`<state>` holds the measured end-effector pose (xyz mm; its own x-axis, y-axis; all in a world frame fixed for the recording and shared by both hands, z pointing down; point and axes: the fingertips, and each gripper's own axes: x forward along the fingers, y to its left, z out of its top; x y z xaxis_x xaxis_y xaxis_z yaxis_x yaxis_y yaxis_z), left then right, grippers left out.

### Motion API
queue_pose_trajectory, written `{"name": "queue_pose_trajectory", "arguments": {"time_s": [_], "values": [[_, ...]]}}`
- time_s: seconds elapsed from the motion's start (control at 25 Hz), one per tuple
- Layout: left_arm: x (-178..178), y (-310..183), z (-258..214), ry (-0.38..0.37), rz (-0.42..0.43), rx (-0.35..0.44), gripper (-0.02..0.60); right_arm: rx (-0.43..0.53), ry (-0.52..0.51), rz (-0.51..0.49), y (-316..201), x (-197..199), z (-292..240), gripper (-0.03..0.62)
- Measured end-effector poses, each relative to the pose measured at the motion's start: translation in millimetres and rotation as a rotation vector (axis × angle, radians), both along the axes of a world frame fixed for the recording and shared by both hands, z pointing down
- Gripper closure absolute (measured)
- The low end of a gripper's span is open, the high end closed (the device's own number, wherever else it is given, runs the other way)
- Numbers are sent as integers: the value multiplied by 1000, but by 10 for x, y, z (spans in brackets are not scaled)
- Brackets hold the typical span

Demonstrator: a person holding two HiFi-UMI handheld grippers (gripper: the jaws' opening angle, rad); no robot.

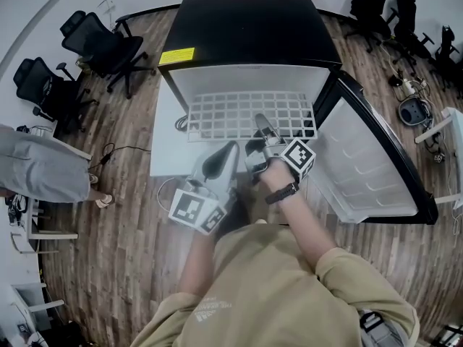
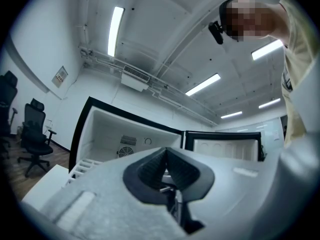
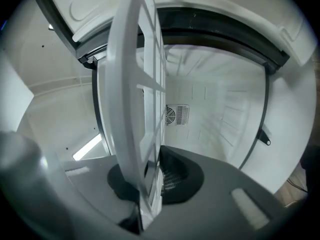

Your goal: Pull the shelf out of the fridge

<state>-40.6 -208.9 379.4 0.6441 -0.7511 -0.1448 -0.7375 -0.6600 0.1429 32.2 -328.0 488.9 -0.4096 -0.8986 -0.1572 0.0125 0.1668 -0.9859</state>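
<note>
Though partly out, shelf [image 1: 239,116] in open fridge [image 1: 246,27]

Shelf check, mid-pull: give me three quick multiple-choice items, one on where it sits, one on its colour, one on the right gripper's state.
1. Where is the shelf relative to the fridge?
A. Flat on the floor
B. On top of the fridge
C. Sticking partly out of the open front

2. What colour is the shelf?
A. White
B. Black
C. Yellow

3. What is the right gripper doing?
A. Open, clear of the shelf
B. Shut on the shelf's front edge
C. Shut on the door

Answers:
1 C: the head view shows the grid projecting from the fridge's opening toward the person.
2 A: its bars and rim are white in both the head view and the right gripper view.
3 B: the right gripper view shows the rim clamped between the two pads.
</note>
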Motion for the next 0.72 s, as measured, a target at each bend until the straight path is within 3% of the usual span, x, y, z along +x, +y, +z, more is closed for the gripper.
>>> {"name": "queue_pose_trajectory", "arguments": {"time_s": [0.16,0.28,0.4,0.52,0.6,0.72], "values": [[-112,-1,42,-2,-24,-17,583,24,41,-53,265,-22,-39,565],[-162,12,56,-3,-38,-26,583,127,213,-112,545,-46,-160,565],[-152,9,64,-14,-41,-25,583,238,502,-109,735,28,-228,565],[-145,-34,99,-25,-47,-22,583,380,941,-56,809,123,-255,565],[-130,-75,144,-38,-57,-20,583,427,1180,-4,834,206,-267,565],[-96,-126,224,-49,-78,-38,583,422,1335,50,844,329,-279,565]]}}
